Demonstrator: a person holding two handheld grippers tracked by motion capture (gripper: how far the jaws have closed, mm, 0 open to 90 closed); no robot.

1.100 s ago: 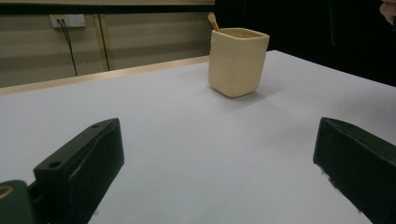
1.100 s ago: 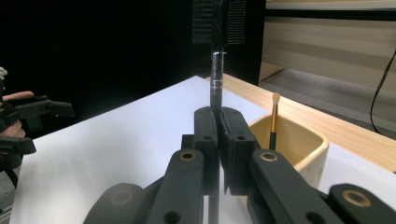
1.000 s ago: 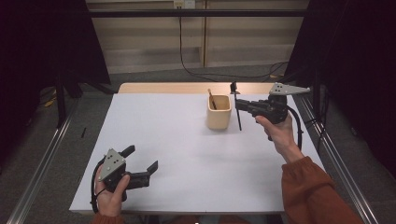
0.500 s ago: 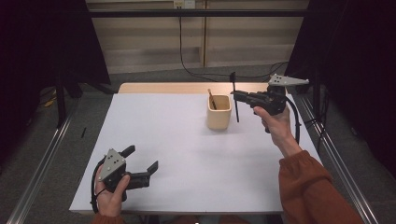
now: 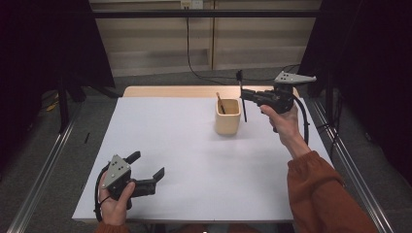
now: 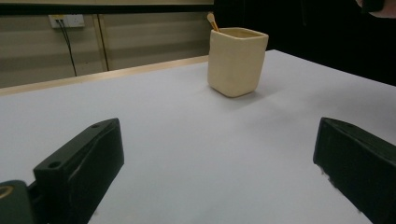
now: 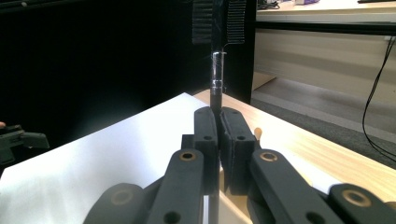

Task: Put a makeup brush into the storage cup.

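From the high view I see my right gripper (image 5: pixel 248 95) held in the air just right of the cream cup (image 5: pixel 228 116), its jaws pinched together on a thin dark brush (image 5: pixel 242 99) that hangs upright, bristle end on top, the lower tip beside the cup's right wall and clear of it. My right hand (image 5: pixel 283 121) grips the tool from below, the forearm in an orange sleeve (image 5: pixel 323 194) rising from the lower right. A wooden stick (image 5: pixel 220 103) leans inside the cup, which stands on the white table (image 5: pixel 194 160) toward the far edge. My left gripper (image 5: pixel 148 167) rests low at the near left corner, jaws spread wide with nothing between them, the left hand (image 5: pixel 116 201) wrapped around its body. In the left gripper view the two black jaws stand far apart over bare table, and the cup (image 6: pixel 236 60) sits ahead with the stick's tip (image 6: pixel 211 19) poking above its rim. In the right gripper view the jaws meet tightly around the brush handle (image 7: pixel 217 74), whose metal ferrule and dark bristle head rise straight above the pads, and the left gripper (image 7: pixel 18 140) shows far off at the left edge.
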